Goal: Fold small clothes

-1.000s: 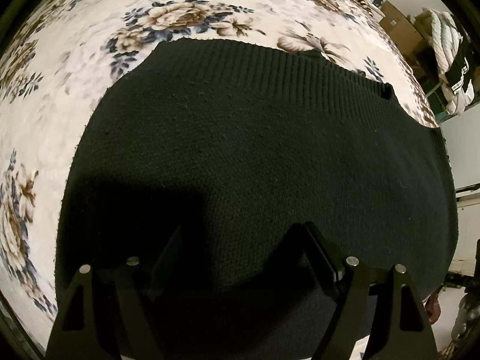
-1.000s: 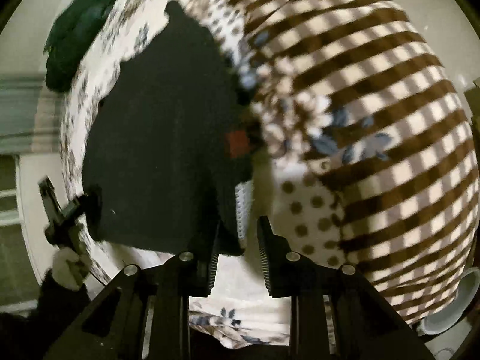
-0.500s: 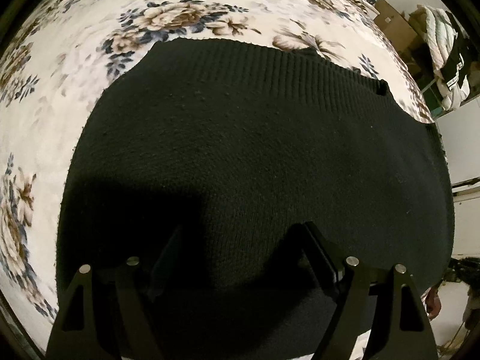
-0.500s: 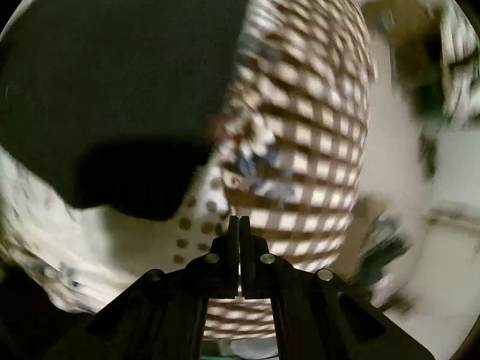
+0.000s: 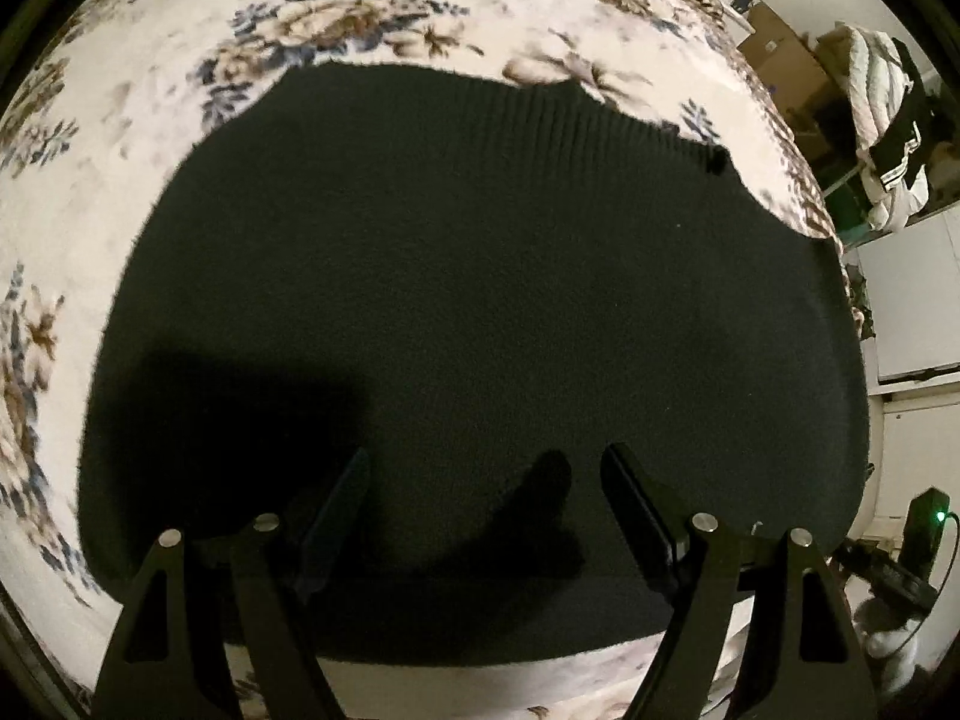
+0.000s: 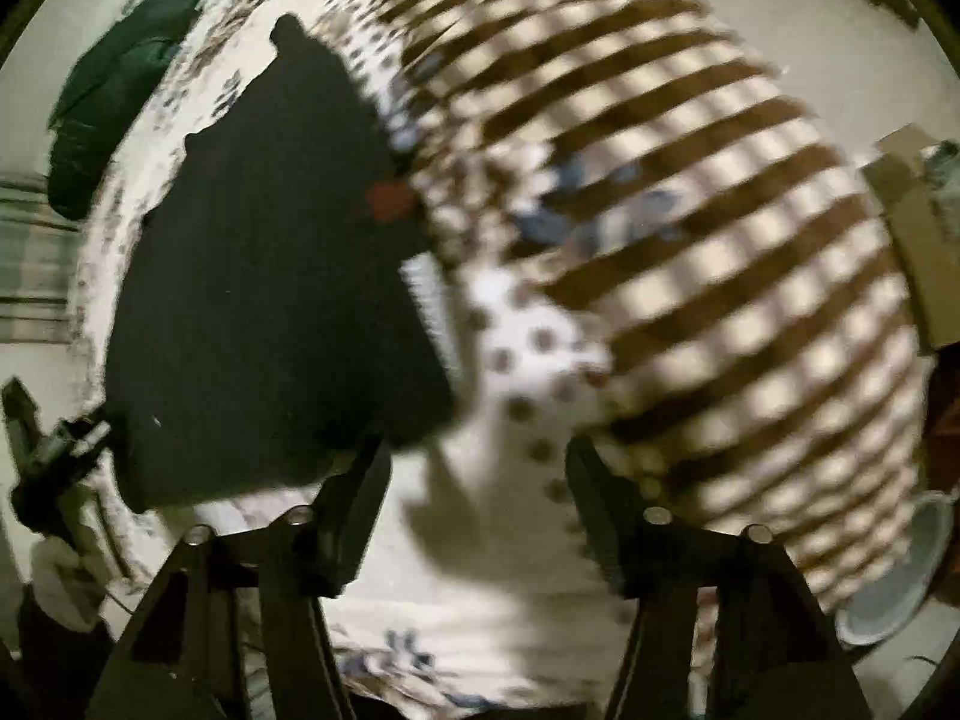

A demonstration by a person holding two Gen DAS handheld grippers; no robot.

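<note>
Because the bed's floral cover (image 5: 372, 18) gave a broad flat place to fold on, the black knitted garment (image 5: 468, 276) lay spread across it, beside a brown checked blanket (image 6: 708, 228), while the left tool (image 5: 483, 504) hung above the cloth, jaws wide and empty, and the right tool (image 6: 477, 474), by the garment's corner, was opening with nothing between its jaws

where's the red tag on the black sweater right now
In the right wrist view it sits left of centre, the red tag on the black sweater edge beside the brown checked blanket.
</note>
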